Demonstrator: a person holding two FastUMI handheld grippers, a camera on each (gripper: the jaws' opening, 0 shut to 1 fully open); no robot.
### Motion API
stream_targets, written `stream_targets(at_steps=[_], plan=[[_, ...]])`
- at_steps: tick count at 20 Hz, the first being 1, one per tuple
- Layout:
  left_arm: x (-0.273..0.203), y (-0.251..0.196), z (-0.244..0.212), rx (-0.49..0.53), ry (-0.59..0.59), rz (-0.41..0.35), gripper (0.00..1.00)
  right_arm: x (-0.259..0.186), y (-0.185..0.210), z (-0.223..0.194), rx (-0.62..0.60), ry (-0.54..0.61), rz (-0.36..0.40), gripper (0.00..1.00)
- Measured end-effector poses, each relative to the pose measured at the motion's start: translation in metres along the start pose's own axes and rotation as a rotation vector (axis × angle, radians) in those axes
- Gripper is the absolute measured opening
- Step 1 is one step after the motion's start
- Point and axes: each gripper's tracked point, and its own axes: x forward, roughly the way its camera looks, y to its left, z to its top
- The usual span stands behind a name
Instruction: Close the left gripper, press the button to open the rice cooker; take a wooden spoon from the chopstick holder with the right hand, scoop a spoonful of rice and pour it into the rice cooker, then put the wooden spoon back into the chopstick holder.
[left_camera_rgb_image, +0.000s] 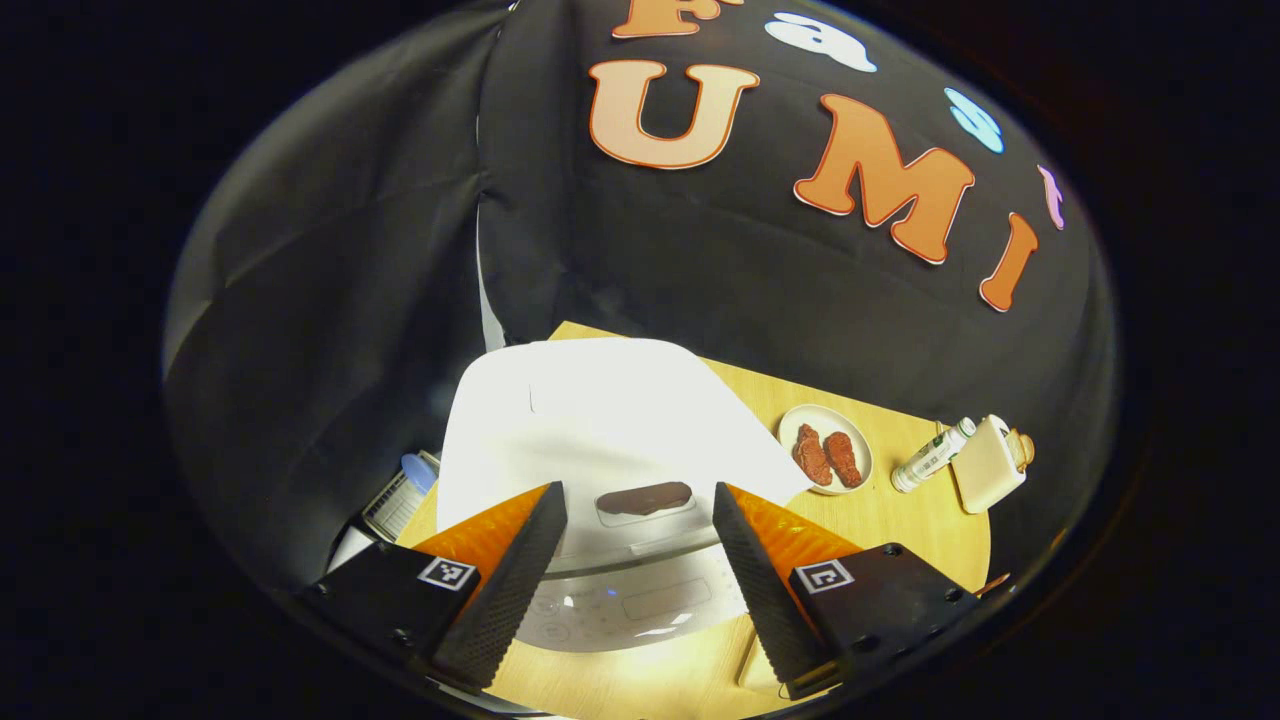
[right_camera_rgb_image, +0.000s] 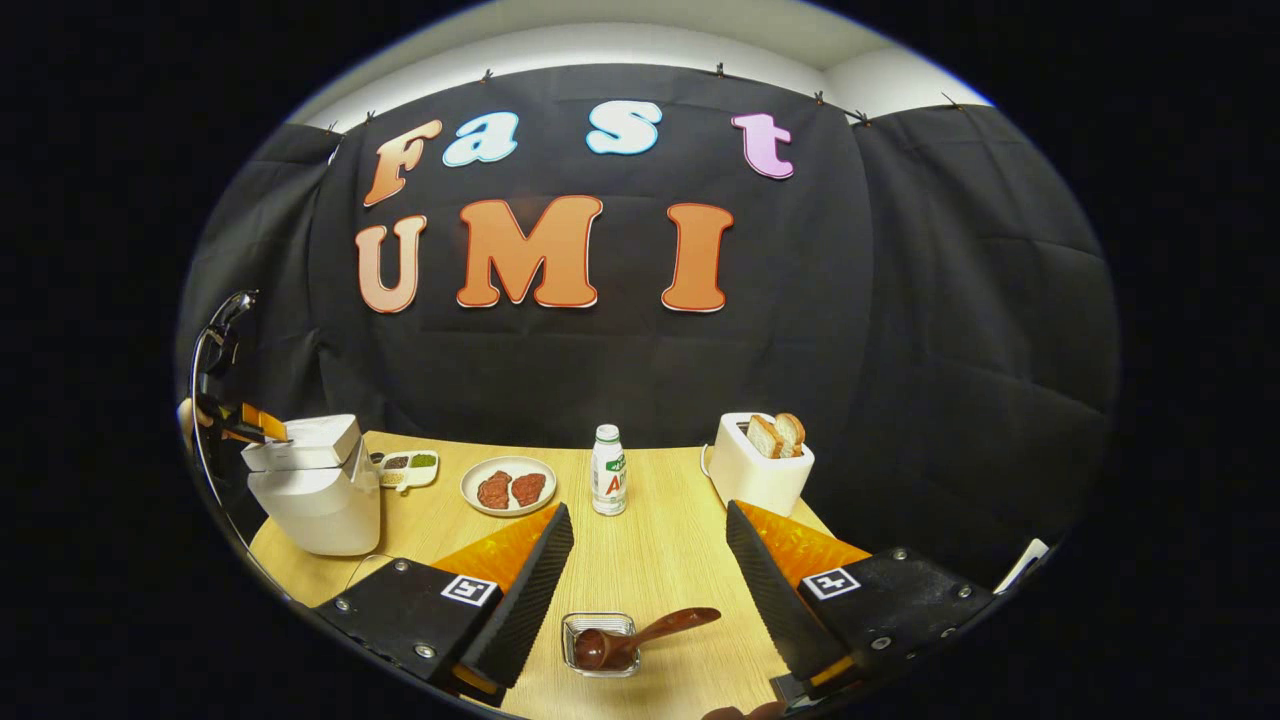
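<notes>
The white rice cooker (left_camera_rgb_image: 600, 420) fills the middle of the left gripper view, its lid down. Its dark oblong button (left_camera_rgb_image: 645, 497) sits at the lid's front edge, above the control panel (left_camera_rgb_image: 650, 600). My left gripper (left_camera_rgb_image: 637, 490) is open, hovering just above the cooker with one finger on each side of the button. In the right gripper view the cooker (right_camera_rgb_image: 320, 500) stands at the table's far left with the left gripper (right_camera_rgb_image: 250, 423) at its top. A wooden spoon (right_camera_rgb_image: 660, 628) lies with its bowl in a small glass dish (right_camera_rgb_image: 598, 645) below my open right gripper (right_camera_rgb_image: 648, 510).
On the wooden table (right_camera_rgb_image: 650, 560) stand a plate with two pieces of meat (right_camera_rgb_image: 508, 487), a small bottle (right_camera_rgb_image: 608, 483), a white toaster (right_camera_rgb_image: 760, 470) holding bread, and a little condiment dish (right_camera_rgb_image: 408, 467). A container with a blue lid (left_camera_rgb_image: 405, 490) sits left of the cooker.
</notes>
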Motion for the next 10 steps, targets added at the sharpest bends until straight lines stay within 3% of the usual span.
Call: stream_targets(at_steps=[1,2,6,10], plan=[[0.003,0.000,-0.006,-0.001,0.008,0.002,1.00,-0.001,-0.002,-0.003,0.001,0.005,-0.003,1.00],[0.008,0.001,-0.011,0.000,0.010,0.007,1.00,-0.002,-0.004,-0.005,0.004,0.010,-0.004,0.95],[0.020,0.003,-0.032,0.024,0.045,0.044,1.00,-0.006,-0.013,-0.012,0.022,0.024,-0.019,0.95],[0.022,-0.003,-0.039,0.114,0.081,0.054,1.00,-0.008,-0.016,-0.018,0.061,0.032,-0.018,0.95]])
